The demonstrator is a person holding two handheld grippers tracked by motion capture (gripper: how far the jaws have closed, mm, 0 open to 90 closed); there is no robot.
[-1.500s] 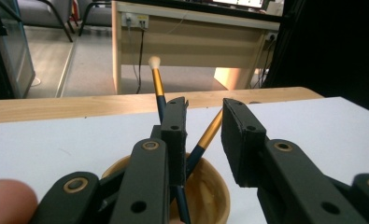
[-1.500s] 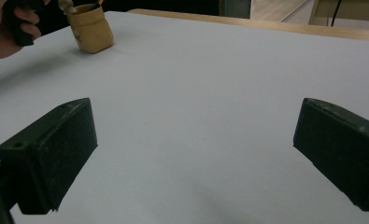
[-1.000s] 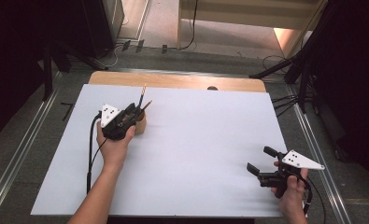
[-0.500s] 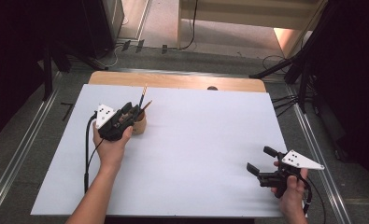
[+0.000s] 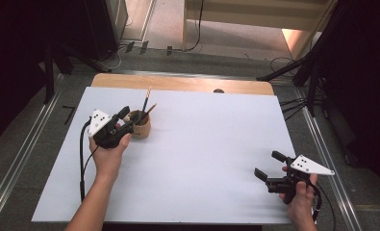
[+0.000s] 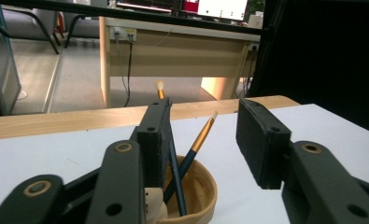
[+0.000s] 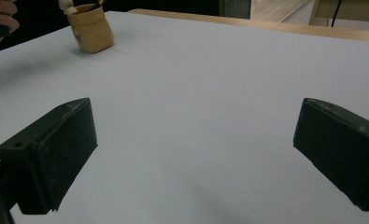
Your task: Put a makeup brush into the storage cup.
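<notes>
From the high view, a white worktop (image 5: 192, 159) with a bare wooden far edge stands on grey floor between dark curtains. In the left gripper view, the left gripper (image 6: 203, 140), jaws spread, hangs over the tan cup (image 6: 196, 191) of brushes (image 6: 191, 154), a pale desk (image 6: 173, 46) beyond. The right gripper view shows the right gripper (image 7: 196, 158) released, low over bare white surface, the cup far off.

Brushes (image 5: 145, 103) block cup (image 5: 142, 130) mouth – sheet (image 5: 216, 159) free
</notes>
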